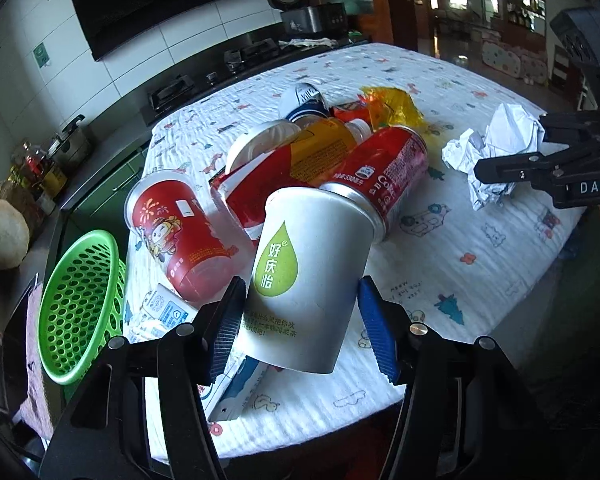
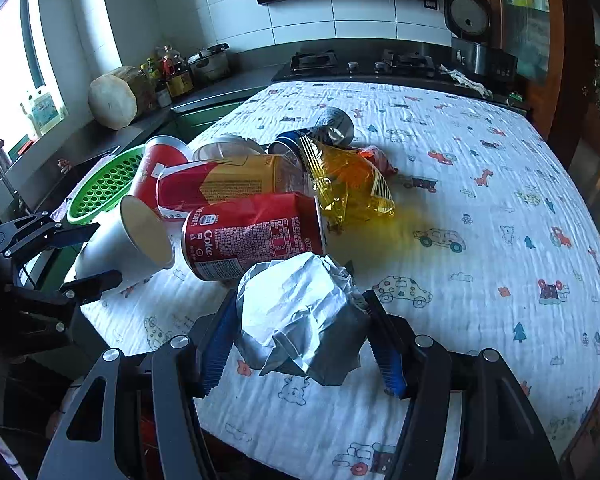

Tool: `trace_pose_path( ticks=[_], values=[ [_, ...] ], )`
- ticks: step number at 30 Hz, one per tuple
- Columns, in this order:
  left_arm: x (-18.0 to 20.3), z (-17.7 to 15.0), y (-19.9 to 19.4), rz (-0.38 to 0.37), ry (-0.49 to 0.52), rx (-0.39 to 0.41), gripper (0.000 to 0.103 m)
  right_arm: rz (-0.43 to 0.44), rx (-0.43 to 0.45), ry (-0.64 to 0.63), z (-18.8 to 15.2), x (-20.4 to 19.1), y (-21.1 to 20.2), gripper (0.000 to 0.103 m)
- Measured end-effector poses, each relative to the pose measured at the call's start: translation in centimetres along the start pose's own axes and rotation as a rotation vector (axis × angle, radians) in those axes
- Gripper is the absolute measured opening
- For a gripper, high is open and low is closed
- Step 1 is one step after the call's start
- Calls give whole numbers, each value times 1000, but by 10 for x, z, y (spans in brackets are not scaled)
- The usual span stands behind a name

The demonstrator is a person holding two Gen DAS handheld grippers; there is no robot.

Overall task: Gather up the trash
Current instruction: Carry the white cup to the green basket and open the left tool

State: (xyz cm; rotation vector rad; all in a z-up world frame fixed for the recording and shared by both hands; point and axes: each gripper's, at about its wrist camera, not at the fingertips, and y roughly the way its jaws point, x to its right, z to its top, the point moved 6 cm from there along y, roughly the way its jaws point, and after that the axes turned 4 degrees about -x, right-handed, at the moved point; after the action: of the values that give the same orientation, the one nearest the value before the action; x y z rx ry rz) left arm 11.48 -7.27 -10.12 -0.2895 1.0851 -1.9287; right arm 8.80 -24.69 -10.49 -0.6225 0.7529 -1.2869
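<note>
A white paper cup (image 1: 312, 264) with a green drop logo sits between the pads of my left gripper (image 1: 300, 288), which is shut on its lower half and holds it tilted above the cloth. In the right wrist view the same cup (image 2: 116, 248) shows at the left in the left gripper (image 2: 106, 252). My right gripper (image 2: 300, 300) is shut on a crumpled white paper ball (image 2: 300, 312) just off the table. Behind lies a pile: a red Coke can (image 2: 252, 232), a red printed cup (image 1: 180, 232), a yellow-labelled bottle (image 1: 312, 152) and a yellow wrapper (image 2: 348, 184).
A green perforated basket (image 1: 80, 304) stands tilted off the table's left edge. A white-and-blue carton (image 1: 168, 312) lies under the lifted cup. The table carries a white cloth (image 2: 480, 208) printed with cartoons. A dark kitchen counter with a stove (image 2: 360, 64) runs behind.
</note>
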Motion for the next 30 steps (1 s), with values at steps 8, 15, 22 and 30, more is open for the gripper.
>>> trace_pose_path(
  ticks=[8, 15, 22, 30],
  values=[
    [-53, 8, -29, 12, -228, 96, 57, 38, 31, -44, 20, -18, -10, 59],
    [-145, 4, -40, 177, -389, 94, 57, 113, 73, -146, 59, -53, -9, 60],
    [-251, -15, -6, 304, -544, -19, 57, 190, 70, -223, 100, -99, 16, 59],
    [-321, -53, 50, 317, -680, -157, 58, 260, 46, -282, 139, -156, 50, 60]
  ],
)
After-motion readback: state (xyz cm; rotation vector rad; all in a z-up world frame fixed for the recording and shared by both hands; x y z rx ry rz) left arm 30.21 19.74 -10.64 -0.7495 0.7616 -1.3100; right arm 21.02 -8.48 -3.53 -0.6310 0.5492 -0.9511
